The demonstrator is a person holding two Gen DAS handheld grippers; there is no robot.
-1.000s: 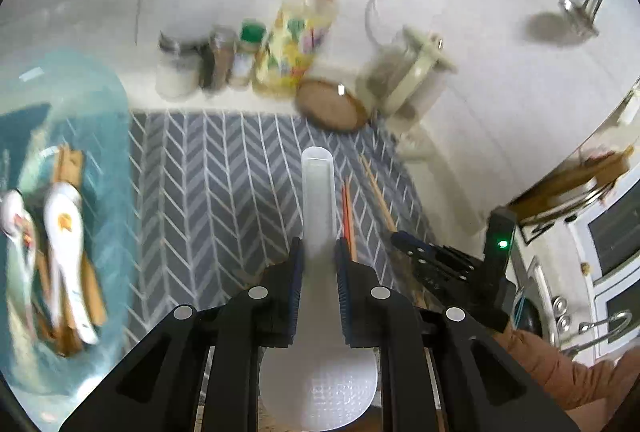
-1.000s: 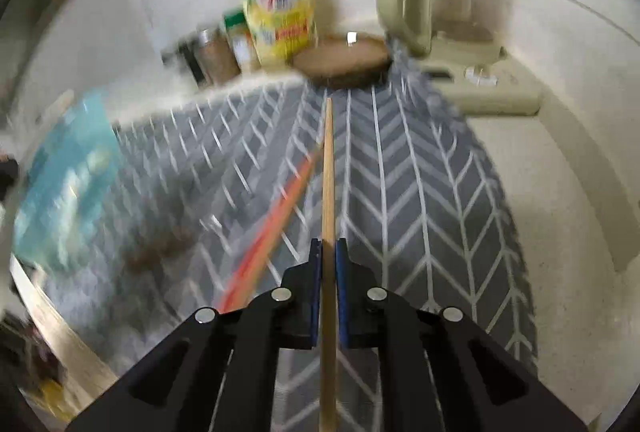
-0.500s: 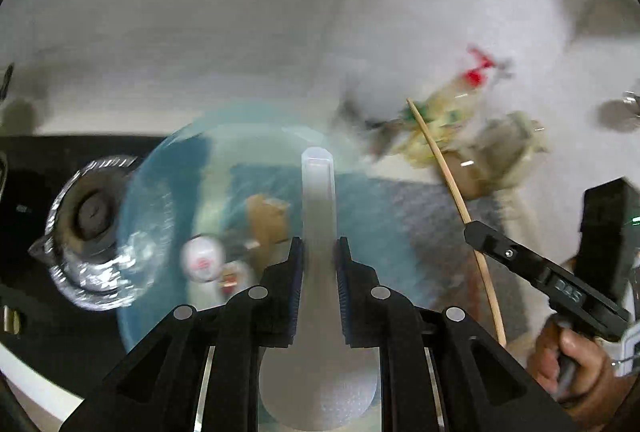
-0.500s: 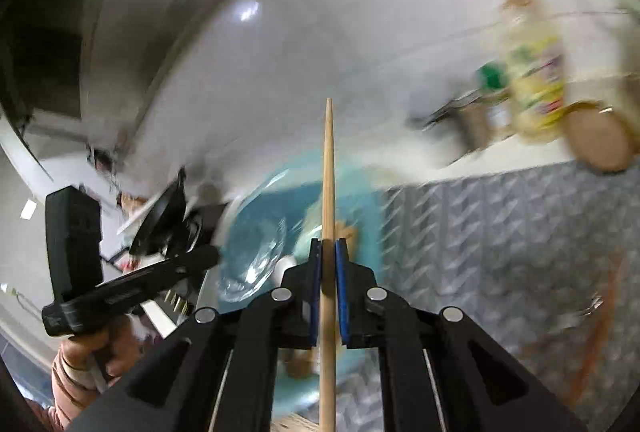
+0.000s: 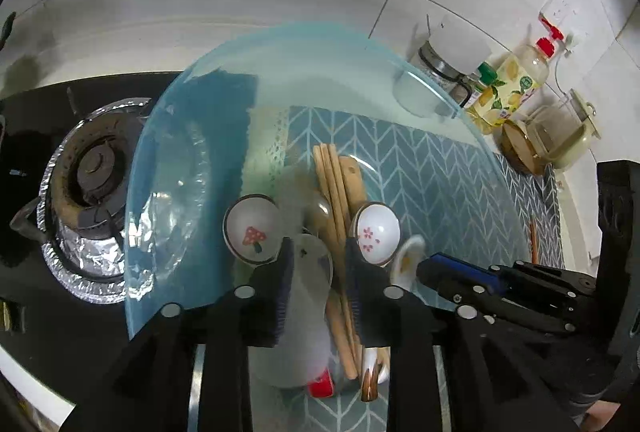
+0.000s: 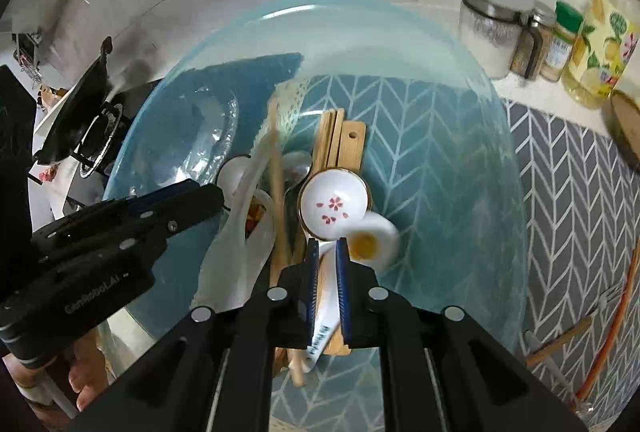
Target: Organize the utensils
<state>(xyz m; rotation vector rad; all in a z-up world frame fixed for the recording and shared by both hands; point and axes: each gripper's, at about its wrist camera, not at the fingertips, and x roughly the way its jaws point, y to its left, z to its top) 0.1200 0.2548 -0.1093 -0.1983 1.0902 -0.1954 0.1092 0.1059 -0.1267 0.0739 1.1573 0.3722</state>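
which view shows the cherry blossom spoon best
The right wrist view: the cherry blossom spoon sits central, its bowl and pink petals sharp. In the left wrist view the same spoon is smaller, its handle hidden behind the left gripper.

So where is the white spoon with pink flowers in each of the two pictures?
Left wrist view: flower spoon sits just right of centre, beside the right fingertip.
Right wrist view: flower spoon is at centre, just above the fingertips.
Shared landmark: the wooden sticks lying in the blue bowl.
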